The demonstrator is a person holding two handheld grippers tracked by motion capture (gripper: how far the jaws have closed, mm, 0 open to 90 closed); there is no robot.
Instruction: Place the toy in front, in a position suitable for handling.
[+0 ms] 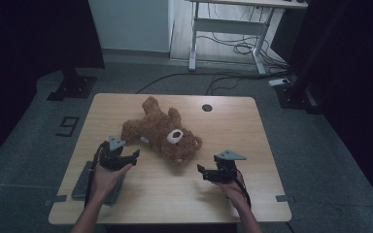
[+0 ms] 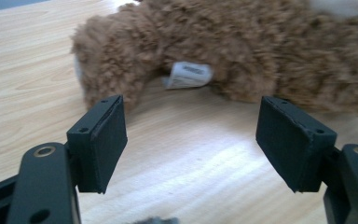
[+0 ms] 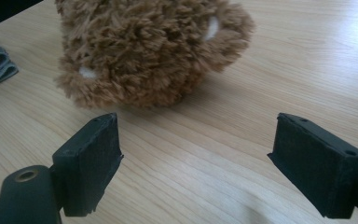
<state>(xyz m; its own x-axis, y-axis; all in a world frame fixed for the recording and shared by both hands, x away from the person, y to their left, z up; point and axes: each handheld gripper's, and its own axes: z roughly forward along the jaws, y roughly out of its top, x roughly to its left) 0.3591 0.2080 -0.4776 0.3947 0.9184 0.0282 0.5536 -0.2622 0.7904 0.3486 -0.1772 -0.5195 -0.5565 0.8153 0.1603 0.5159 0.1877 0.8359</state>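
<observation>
We see the bear (image 1: pixel 162 133) lying mid-bench, nearer the far edge | our left tongs (image 1: pixel 126 158) gape wide, empty, just beside it | our right tongs (image 1: pixel 206 171) gape wide, empty, near its head

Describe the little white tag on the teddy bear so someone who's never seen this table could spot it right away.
Start at the wooden table and find the brown teddy bear lying across its middle. Near the bear's end closest to the left gripper, whose jaws stand open, a small white fabric tag pokes out from the fur. It is the one smooth, flat, printed scrap against shaggy brown plush.
</observation>
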